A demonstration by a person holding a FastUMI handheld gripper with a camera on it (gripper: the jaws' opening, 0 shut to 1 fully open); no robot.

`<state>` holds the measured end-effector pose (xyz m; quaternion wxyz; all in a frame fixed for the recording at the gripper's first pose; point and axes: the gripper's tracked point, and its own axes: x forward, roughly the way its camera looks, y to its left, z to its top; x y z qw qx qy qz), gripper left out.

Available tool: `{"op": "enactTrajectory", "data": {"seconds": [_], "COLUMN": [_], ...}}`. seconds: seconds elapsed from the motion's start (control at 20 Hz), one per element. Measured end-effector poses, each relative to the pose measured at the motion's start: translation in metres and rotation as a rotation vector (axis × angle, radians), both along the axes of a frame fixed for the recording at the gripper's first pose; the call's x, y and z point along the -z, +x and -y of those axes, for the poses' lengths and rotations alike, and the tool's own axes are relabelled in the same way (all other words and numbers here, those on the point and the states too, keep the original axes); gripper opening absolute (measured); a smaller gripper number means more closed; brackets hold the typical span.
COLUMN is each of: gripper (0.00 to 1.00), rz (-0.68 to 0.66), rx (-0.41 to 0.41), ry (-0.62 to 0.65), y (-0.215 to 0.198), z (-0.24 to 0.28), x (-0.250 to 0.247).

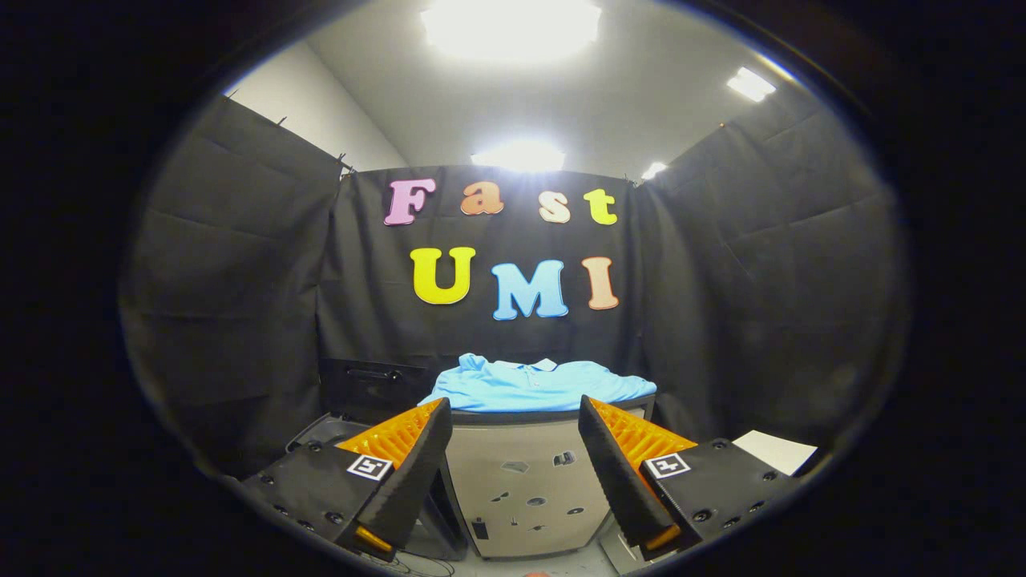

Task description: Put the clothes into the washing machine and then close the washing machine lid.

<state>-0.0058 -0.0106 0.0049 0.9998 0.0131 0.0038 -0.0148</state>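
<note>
Gripper (513, 465) spread wide, holding nothing. Shirt (539, 385) lies on washer (521, 473) top, 12 o'clock beyond fingers. Advance level, descend onto bunched fabric mid-shirt, pinch firmly before lifting.

The gripper (515, 417) sits low in the frame with its two fingers spread wide apart and nothing between them, framing the beige front of the washing machine (525, 481) at bottom centre. A light blue collared shirt (535, 385) lies flat across the machine's top, just beyond and above the fingertips, touching neither finger. Black cloth walls (232, 304) fill the left, middle and right of the frame, ceiling lights (510, 24) glare at the top, and a white sheet (776, 450) lies at lower right beside the right finger.
</note>
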Motion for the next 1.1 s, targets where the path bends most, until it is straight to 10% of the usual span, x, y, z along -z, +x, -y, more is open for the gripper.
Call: {"op": "enactTrajectory", "data": {"seconds": [1.1], "gripper": [0.98], "rz": [-0.086], "rx": [-0.067], "ry": [-0.015], "y": [0.157], "z": [0.005], "x": [-0.028]}}
